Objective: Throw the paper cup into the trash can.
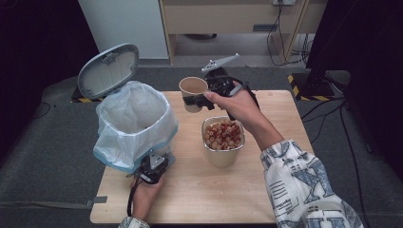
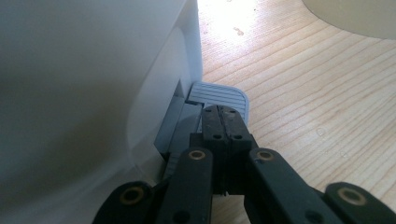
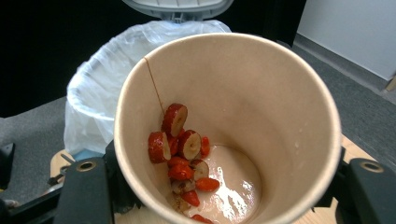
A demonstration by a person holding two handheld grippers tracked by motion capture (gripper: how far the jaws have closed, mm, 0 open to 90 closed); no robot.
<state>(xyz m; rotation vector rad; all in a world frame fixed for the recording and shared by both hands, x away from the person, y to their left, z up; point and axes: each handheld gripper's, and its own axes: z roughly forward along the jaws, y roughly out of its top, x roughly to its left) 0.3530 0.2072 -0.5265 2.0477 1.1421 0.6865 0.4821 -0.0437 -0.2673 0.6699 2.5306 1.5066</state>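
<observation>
A brown paper cup point(image 1: 193, 88) hangs tilted above the table's far side, and my right gripper point(image 1: 195, 101) is shut on it. In the right gripper view the cup point(image 3: 280, 93) holds several red fruit slices point(image 3: 180, 149) in a wet film at its bottom, with my right gripper point(image 3: 229, 186) clamping its sides. A white pedal bin point(image 1: 133, 118) lined with a plastic bag stands at the left, its grey lid point(image 1: 108, 70) up. My left gripper point(image 1: 153, 167) is shut at the bin's foot. In the left gripper view my left gripper point(image 2: 222, 113) rests its tips on the grey pedal point(image 2: 219, 94).
A metal container point(image 1: 222, 154) full of red fruit pieces stands mid-table, just below the cup. The wooden table point(image 1: 199, 199) has bare room at the front and right. The bin's white wall point(image 2: 93, 93) is close on the left gripper's left.
</observation>
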